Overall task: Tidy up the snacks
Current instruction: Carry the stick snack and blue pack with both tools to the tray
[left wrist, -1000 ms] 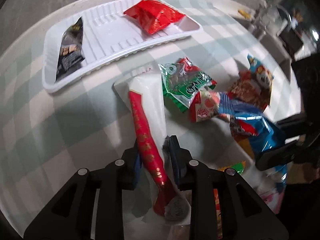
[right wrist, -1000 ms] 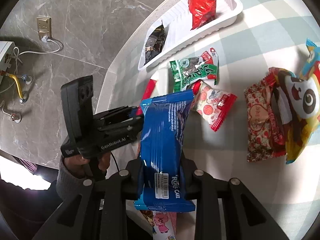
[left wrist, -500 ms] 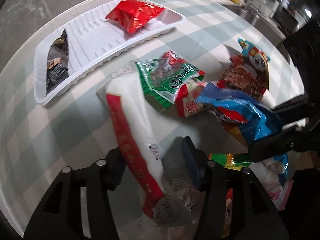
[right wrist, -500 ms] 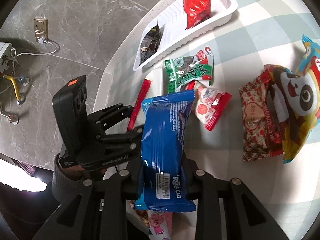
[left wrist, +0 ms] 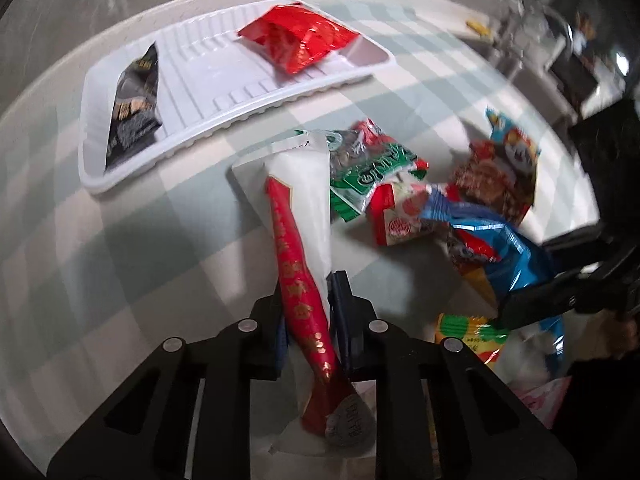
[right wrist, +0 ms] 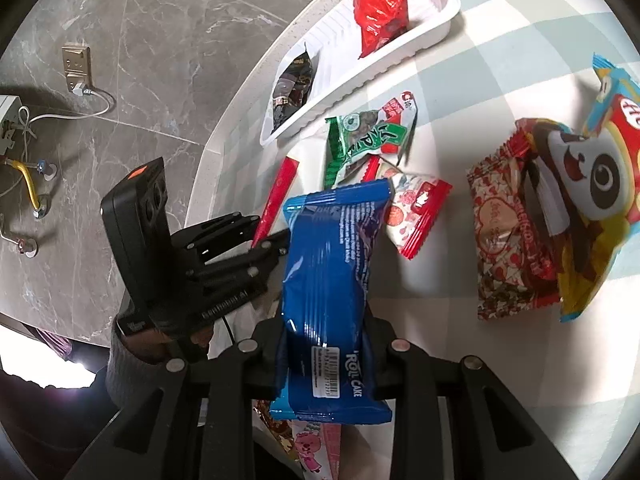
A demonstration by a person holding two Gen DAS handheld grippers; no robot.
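While two packets already lie in the white tray — a black one and a red one — most snacks still litter the checked worktop. My left claw has just closed on the white-and-red packet; my right claw pinches the blue roll cake. Both, I judge, go to the tray next, then the green packet and the rest.
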